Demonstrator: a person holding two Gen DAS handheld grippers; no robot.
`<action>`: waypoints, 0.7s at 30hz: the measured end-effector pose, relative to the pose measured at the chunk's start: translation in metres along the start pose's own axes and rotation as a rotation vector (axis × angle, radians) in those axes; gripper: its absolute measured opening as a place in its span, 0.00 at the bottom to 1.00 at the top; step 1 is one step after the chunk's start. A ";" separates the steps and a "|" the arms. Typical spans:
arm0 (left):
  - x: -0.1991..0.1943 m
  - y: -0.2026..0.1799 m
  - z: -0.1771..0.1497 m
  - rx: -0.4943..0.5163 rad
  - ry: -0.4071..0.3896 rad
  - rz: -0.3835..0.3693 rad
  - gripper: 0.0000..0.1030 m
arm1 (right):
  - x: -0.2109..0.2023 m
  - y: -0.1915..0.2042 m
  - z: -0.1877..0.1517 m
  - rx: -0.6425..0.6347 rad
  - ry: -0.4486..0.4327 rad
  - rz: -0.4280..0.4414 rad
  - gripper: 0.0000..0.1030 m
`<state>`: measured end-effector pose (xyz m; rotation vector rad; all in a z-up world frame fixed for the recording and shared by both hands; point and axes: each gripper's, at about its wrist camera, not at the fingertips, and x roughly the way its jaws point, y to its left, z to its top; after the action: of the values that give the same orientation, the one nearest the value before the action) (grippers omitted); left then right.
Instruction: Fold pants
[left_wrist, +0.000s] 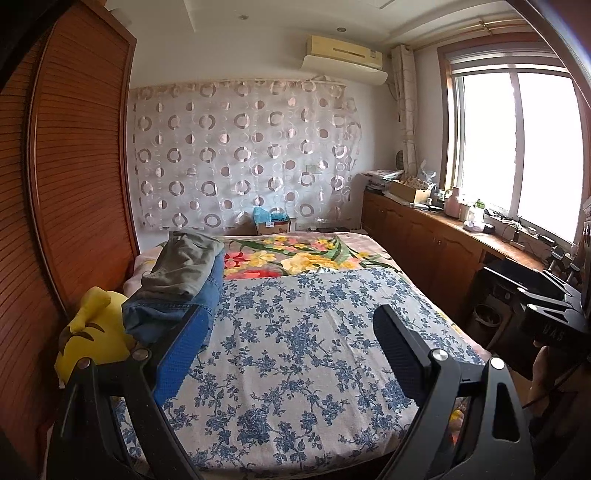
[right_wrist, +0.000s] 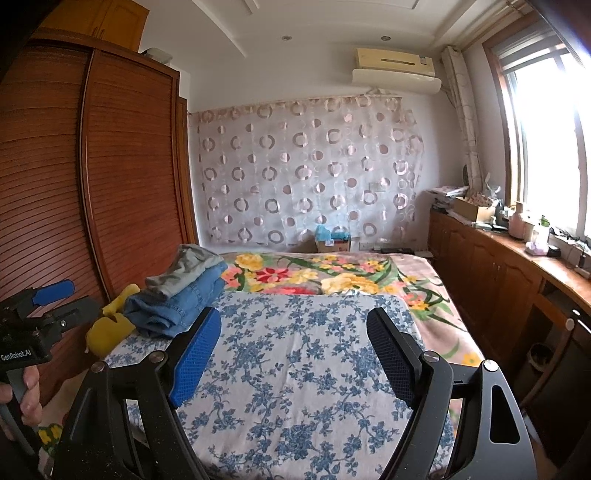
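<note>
Folded pants (left_wrist: 177, 280) stack (lower layers perhaps hidden)

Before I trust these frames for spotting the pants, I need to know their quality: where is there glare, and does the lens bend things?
Left wrist view: the window is blown out white; the wardrobe bows from fisheye. Right wrist view: the same glare at the right edge; the folded pants stack and floral sheet are evenly lit and sharp.

A home bedroom — bed (left_wrist: 295, 332) under floral covers, louvred wardrobe (left_wrist: 81, 166), curtained window (left_wrist: 517, 147).
</note>
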<state>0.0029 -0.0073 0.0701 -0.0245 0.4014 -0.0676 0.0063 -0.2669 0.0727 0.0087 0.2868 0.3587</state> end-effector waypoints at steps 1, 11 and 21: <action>0.001 0.000 0.000 -0.001 0.001 -0.001 0.89 | -0.001 -0.001 0.000 0.000 0.000 0.001 0.80; -0.001 0.004 -0.001 -0.007 0.007 0.005 0.89 | -0.002 -0.004 0.001 -0.006 0.000 -0.001 0.81; -0.002 0.006 -0.001 -0.007 0.006 0.004 0.89 | -0.003 -0.003 0.000 -0.007 -0.001 0.000 0.81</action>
<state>0.0007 -0.0016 0.0696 -0.0306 0.4079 -0.0620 0.0053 -0.2709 0.0734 0.0016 0.2845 0.3595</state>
